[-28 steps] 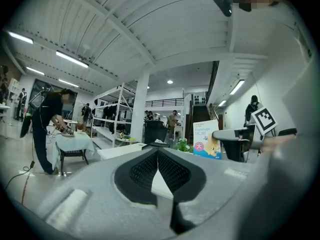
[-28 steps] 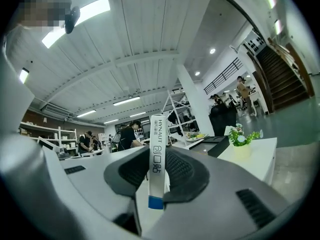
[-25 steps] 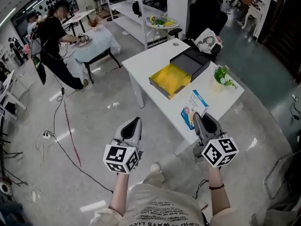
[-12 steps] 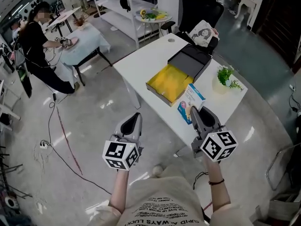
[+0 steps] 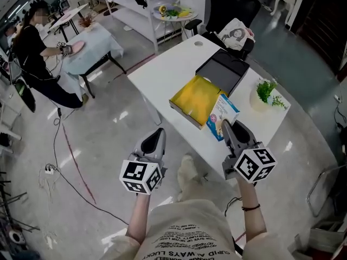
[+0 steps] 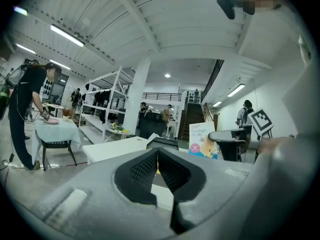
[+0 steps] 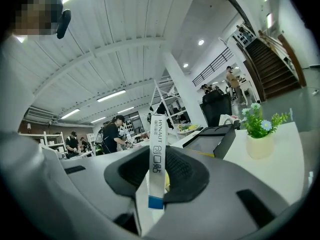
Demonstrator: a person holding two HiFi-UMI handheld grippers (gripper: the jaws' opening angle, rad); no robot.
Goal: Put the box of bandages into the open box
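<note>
The open box (image 5: 196, 99) sits on the desk (image 5: 162, 69). Another shallow box (image 5: 223, 72) lies touching its far side. A potted plant (image 5: 267, 93) stands apart to its right. At its near right edge the box of bandages (image 5: 224, 111) stands upright, clamped between the jaws of the right gripper (image 5: 228, 127).

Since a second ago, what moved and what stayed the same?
The person stepped closer to the white table, bringing the blue-and-white cardboard bandage box nearer the yellow-lined open box. The right gripper stayed clamped on it; the left gripper stayed shut, empty.
</note>
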